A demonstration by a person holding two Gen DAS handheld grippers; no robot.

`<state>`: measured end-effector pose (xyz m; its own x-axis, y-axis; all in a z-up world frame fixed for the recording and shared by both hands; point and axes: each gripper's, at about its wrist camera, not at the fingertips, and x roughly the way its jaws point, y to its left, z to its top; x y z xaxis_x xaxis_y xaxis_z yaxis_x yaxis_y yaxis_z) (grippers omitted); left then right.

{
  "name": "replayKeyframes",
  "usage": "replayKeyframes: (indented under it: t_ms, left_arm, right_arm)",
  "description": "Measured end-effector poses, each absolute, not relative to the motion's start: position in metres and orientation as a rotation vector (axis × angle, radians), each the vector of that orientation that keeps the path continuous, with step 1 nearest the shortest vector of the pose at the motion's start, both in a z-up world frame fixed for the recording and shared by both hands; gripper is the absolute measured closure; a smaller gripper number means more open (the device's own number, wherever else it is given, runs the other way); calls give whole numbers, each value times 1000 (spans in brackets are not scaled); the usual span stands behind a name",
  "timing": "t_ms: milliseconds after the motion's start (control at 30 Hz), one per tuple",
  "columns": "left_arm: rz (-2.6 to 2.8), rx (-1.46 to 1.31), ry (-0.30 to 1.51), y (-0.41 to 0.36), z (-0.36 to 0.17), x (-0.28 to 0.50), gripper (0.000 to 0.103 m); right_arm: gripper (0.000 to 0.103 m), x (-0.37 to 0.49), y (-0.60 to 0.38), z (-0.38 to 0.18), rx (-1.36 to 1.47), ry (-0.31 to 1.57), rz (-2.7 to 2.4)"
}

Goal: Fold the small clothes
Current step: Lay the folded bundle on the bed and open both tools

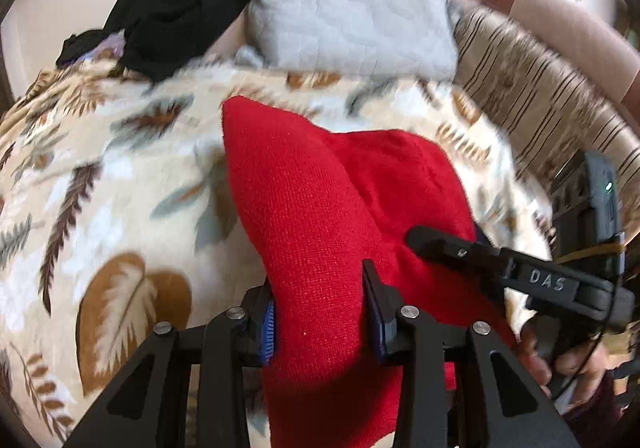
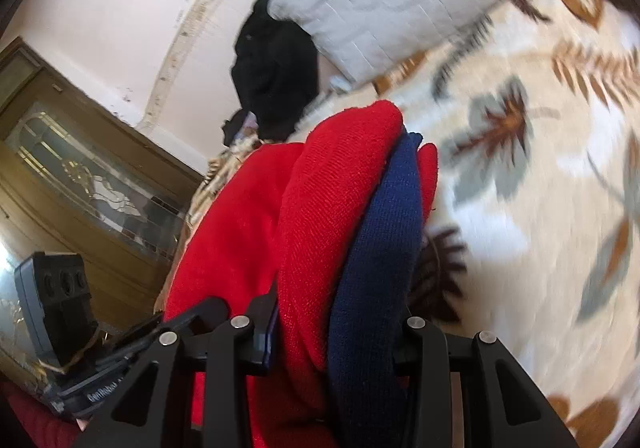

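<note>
Both grippers, left point(image 1: 320, 318) and right point(image 2: 340, 332), are clamped on the red garment point(image 1: 316, 216) (navy layer inside), its long axis running toward the pillow point(image 1: 348, 16).

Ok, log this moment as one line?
stage: mid-fold | left gripper: shut on red garment | right gripper: shut on red garment, navy layer | surface: leaf-print blanket

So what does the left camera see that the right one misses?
Only the left camera shows the striped cushion and the right tongs reaching in. Only the right shows the wooden door and the navy fabric. Both show the red knit garment clamped in their tongs, the leaf blanket, black clothes and grey pillow.
</note>
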<state>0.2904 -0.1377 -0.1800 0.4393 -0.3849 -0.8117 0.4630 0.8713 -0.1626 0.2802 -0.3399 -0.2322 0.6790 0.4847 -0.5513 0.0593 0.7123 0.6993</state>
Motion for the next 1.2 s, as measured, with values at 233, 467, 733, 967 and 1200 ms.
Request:
replayKeyframes:
  t_ms: [233,467,733,967,1200]
  left_arm:
    - [-435,172,988,-126,-195,277,53]
    - [-355,264,823,-112,-169,252,46]
    - [-300,360,874,-116,-200,251,44]
    - [-274,385,807,-116,-185,239,44]
    - [-210,318,687,-102,-147,216,31]
  right_arm:
    - [49,273,-335,-264,747,929,156]
    - [48,249,-342,-204,568,764,40]
    - [66,296,-309,-207,417,914,98]
    - [65,302,-303,-221,389,986,65]
    - [65,245,-284,-181,317,936,84]
